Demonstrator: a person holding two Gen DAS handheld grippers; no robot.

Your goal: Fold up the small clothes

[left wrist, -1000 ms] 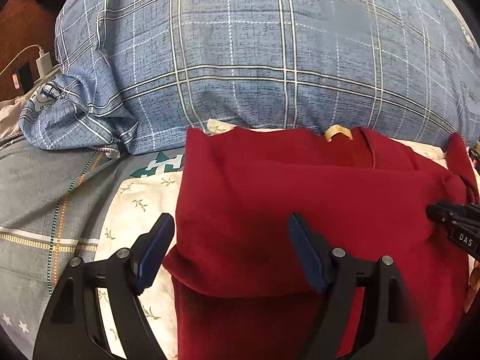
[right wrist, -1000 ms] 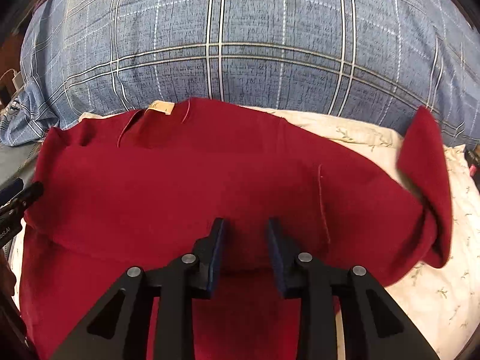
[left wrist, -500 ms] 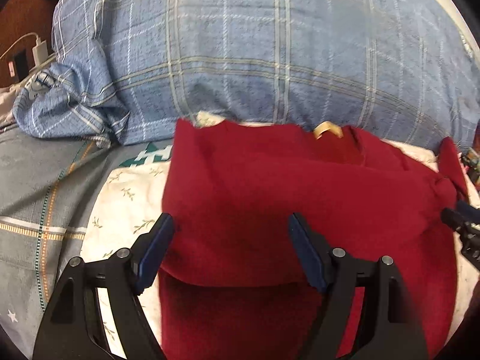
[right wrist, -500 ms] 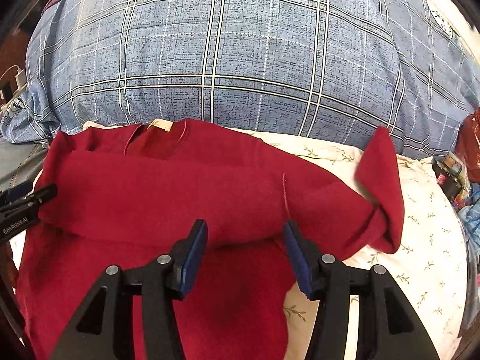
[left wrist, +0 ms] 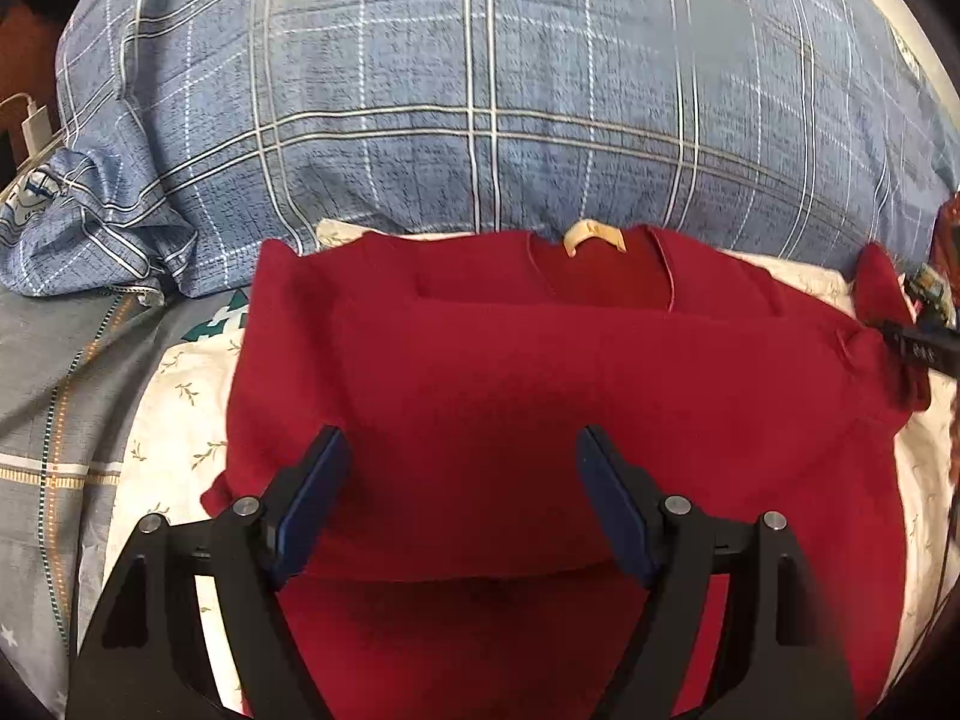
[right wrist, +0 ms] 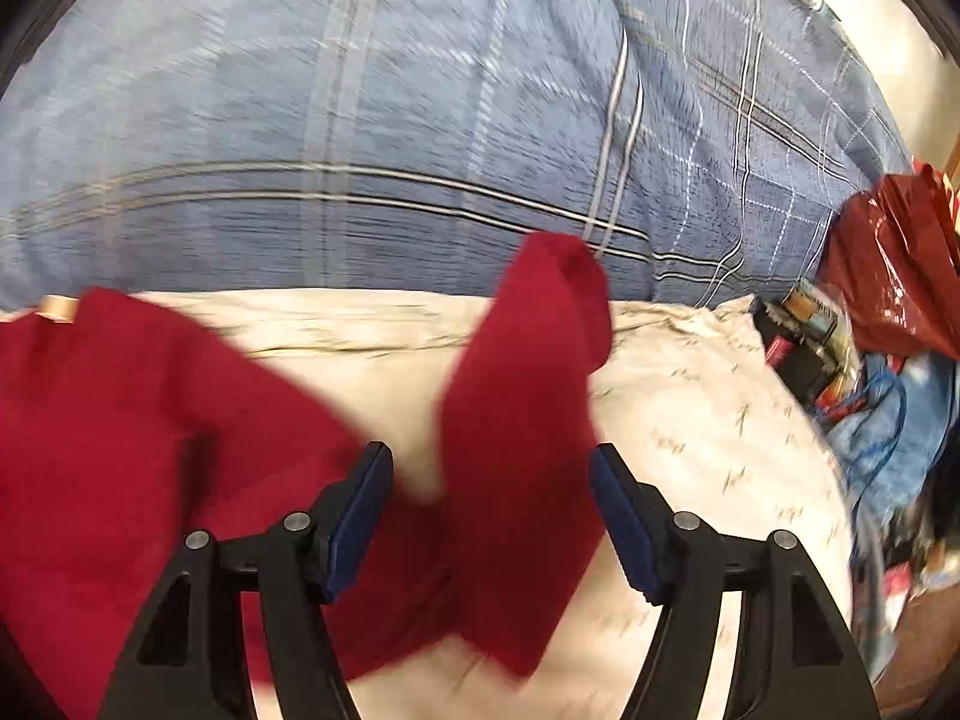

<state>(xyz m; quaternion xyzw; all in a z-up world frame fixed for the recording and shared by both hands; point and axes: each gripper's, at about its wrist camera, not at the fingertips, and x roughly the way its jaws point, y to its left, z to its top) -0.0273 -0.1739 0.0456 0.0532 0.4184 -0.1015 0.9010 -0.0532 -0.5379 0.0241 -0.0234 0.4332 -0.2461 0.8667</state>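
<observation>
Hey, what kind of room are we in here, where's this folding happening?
Most likely a bedroom, on a bed: the red top lies on a floral sheet against a big blue plaid pillow, with a phone charger plugged in alongside.

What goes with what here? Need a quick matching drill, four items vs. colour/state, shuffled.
Column A:
1. sweater
2. neck label
3. plaid pillow
4. left gripper

Column B:
a. blue with crossing lines
b. open, over the cloth
c. dark red, bottom part folded up
d. pale tan, at the collar

Pairs: 1-c, 2-d, 3-a, 4-b
</observation>
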